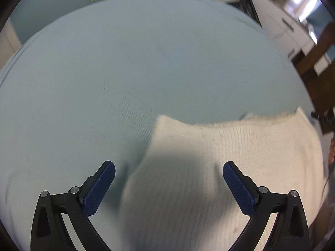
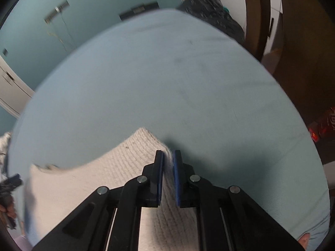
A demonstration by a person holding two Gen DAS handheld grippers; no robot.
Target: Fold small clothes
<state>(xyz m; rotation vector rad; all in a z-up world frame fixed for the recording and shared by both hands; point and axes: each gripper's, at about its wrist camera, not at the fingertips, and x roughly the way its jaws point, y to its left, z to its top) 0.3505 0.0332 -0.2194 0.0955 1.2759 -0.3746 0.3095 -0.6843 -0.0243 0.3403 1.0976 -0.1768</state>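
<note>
A cream knitted garment (image 1: 219, 161) lies on the pale blue bed sheet (image 1: 125, 67). My left gripper (image 1: 168, 168) hovers over the garment's left edge, jaws wide open and nothing between the blue pads (image 1: 100, 188). In the right wrist view the same cream garment (image 2: 100, 175) spreads to the lower left, and its right edge rises into my right gripper (image 2: 168, 156). That gripper is shut on a pinch of the knit, which shows between the two blue pads (image 2: 177, 179). The sheet (image 2: 167, 73) fills the rest of that view.
Beyond the bed are a teal wall (image 2: 88, 2), a black bag (image 2: 211, 18), white cabinets (image 1: 280, 21) and brown wooden furniture (image 2: 303, 41). A hand's edge (image 1: 331, 152) shows at the far right of the left wrist view.
</note>
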